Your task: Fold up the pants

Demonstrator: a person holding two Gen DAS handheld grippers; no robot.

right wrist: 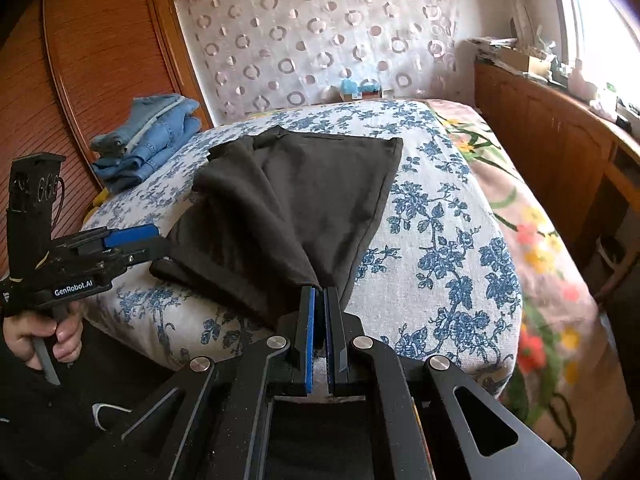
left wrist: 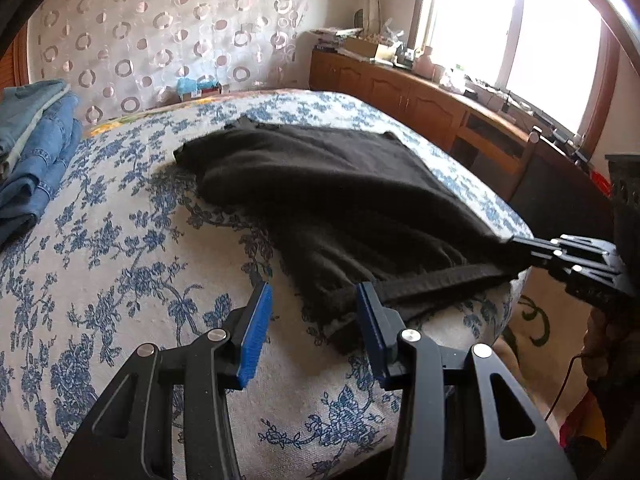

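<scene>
The black pants (right wrist: pixel 288 200) lie on the bed (right wrist: pixel 440 248), over its blue-flowered cover, with their long axis running from the near edge away toward the curtained wall. The far end lies flat and square on the cover. The near end is drawn up into a bunch and lifted a little off the bed.

The right gripper (right wrist: pixel 320 300) has its blue pads pressed tight together on that near end, at the corner on the window side, so the cloth fans away from it toward the far wall. The left gripper (left wrist: pixel 316 304) is at the other near corner, its jaws standing partly apart. The waistband edge runs against its right-hand finger (left wrist: pixel 370 320), while the left-hand finger sits over bare cover. I cannot see that it pinches anything, so it looks unclamped.

Both hands are at the near end, so I judge the coming fold would carry this end forward along the long axis to the far one, and the left corner needs gripping first.

The cloth is dark, soft and matte, with loose ripples near the grip. A stack of folded jeans (right wrist: pixel 148 140) sits well apart by the wooden door
</scene>
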